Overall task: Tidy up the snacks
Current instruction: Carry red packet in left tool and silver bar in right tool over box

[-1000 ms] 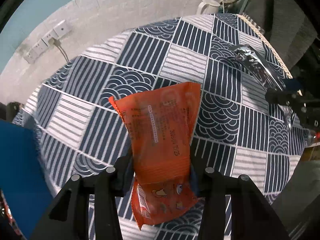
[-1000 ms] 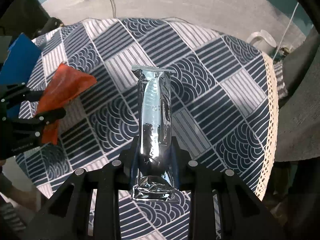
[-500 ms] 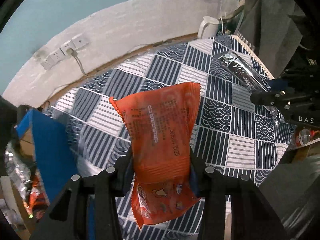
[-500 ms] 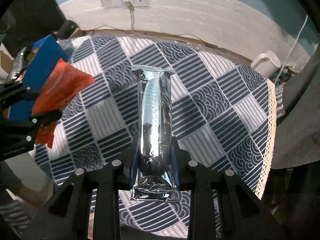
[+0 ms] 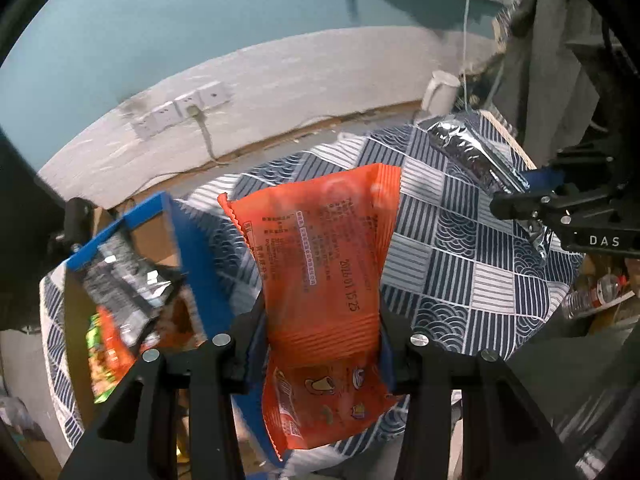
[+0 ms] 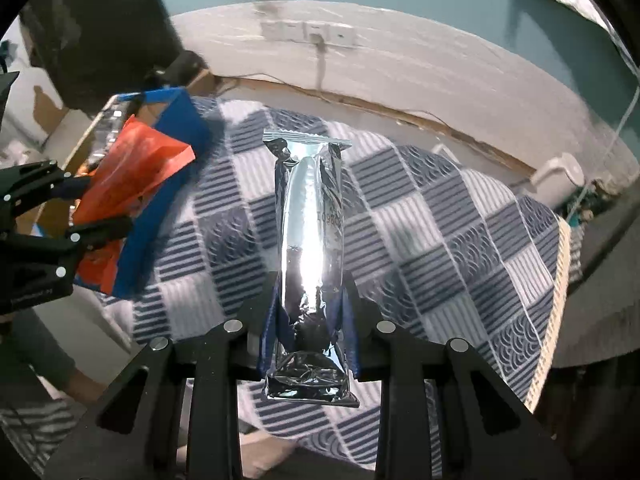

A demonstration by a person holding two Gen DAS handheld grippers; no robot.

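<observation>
My left gripper [image 5: 320, 336] is shut on an orange snack packet [image 5: 320, 264], held up above the patterned tablecloth [image 5: 472, 264]. To its left stands a blue-edged cardboard box [image 5: 160, 220] with several snack packets inside. In the right wrist view my right gripper [image 6: 310, 320] is shut on a long silver foil packet [image 6: 310, 216] that stands upright between its fingers. The same view shows the left gripper [image 6: 76, 208] with the orange packet [image 6: 132, 172] right by the blue box [image 6: 176, 120]. From the left wrist view the silver packet [image 5: 468, 152] and right gripper [image 5: 532, 196] appear at the right.
The table, under a blue-and-white checked cloth [image 6: 460, 232], stands against a white wall with sockets [image 6: 308, 32]. A white kettle [image 6: 560, 172] sits at the far right corner. A plastic bottle [image 5: 596, 292] lies beyond the table's right edge. A person's sleeve [image 6: 36, 364] is at the lower left.
Both grippers have risen and tilted up, carrying their packets toward the left side of the table. The blue box with its snacks has come into full view beside the left gripper.
</observation>
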